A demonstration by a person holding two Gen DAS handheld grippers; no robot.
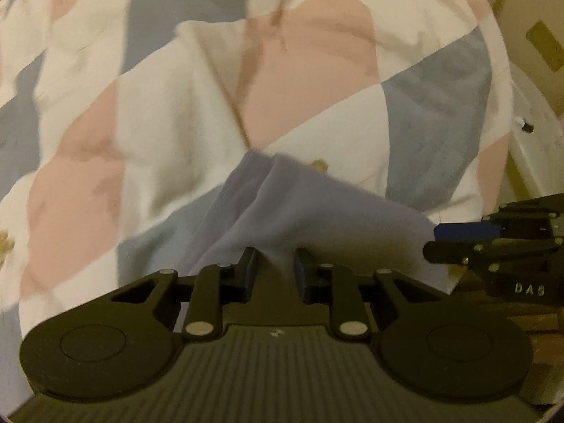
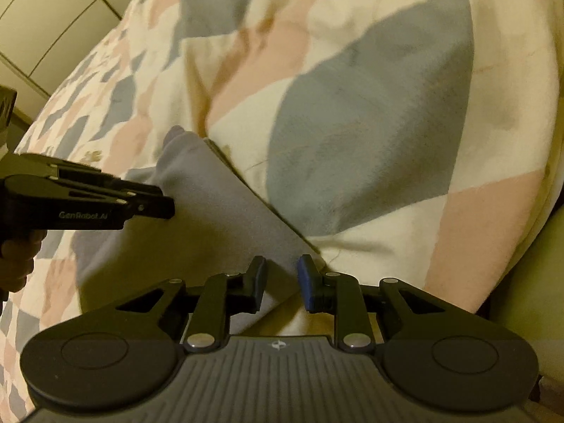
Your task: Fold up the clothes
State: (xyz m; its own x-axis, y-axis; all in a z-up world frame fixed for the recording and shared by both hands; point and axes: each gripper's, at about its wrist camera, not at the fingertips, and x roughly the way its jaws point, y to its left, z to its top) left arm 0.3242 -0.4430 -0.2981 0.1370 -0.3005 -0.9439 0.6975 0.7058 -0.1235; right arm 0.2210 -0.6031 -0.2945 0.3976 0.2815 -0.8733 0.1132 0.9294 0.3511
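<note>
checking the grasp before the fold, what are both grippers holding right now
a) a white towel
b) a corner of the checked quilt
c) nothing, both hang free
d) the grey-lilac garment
d: in the left wrist view the left gripper has the grey-lilac garment running between its fingers, and in the right wrist view the right gripper has an edge of the same cloth between its fingers, above the checked quilt.

A rumpled quilt [image 1: 317, 70] patterned in pink, grey-blue and cream diamonds fills both views, with pale tiled floor [image 2: 53, 10] beyond its edge
</note>
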